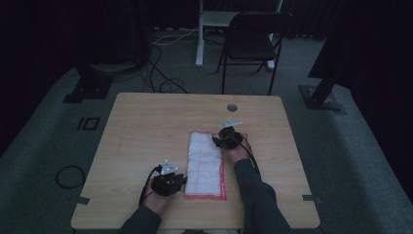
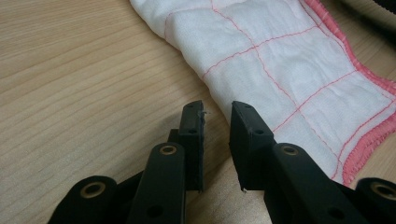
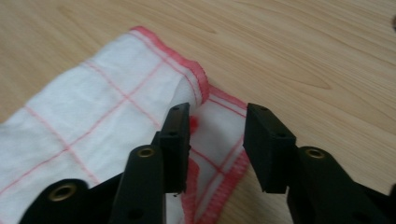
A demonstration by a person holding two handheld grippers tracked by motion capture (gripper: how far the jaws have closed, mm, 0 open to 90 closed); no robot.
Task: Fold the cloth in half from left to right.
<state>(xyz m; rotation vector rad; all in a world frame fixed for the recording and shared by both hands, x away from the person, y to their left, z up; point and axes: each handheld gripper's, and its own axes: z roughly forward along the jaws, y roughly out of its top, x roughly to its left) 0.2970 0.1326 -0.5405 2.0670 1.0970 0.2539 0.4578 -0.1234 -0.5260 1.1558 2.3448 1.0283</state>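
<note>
The table carries a white cloth with red grid lines and a red hem, folded into a long strip that lies just right of the table's middle, running from twelve to six o'clock. The work in hand looks like folding this cloth, at a pause between folds: neither pair of tongs holds anything. The right tongs hover at the strip's far right corner, about one o'clock of the cloth, jaws parted to a moderate gap, with the hemmed corner lying loose below them and a small flap turned up there. The left tongs wait at about seven o'clock of the cloth, jaws a little apart over bare wood just beside the near edge. The next move probably calls for each pair to close on a corner or an end, so the strip can be doubled over.
</note>
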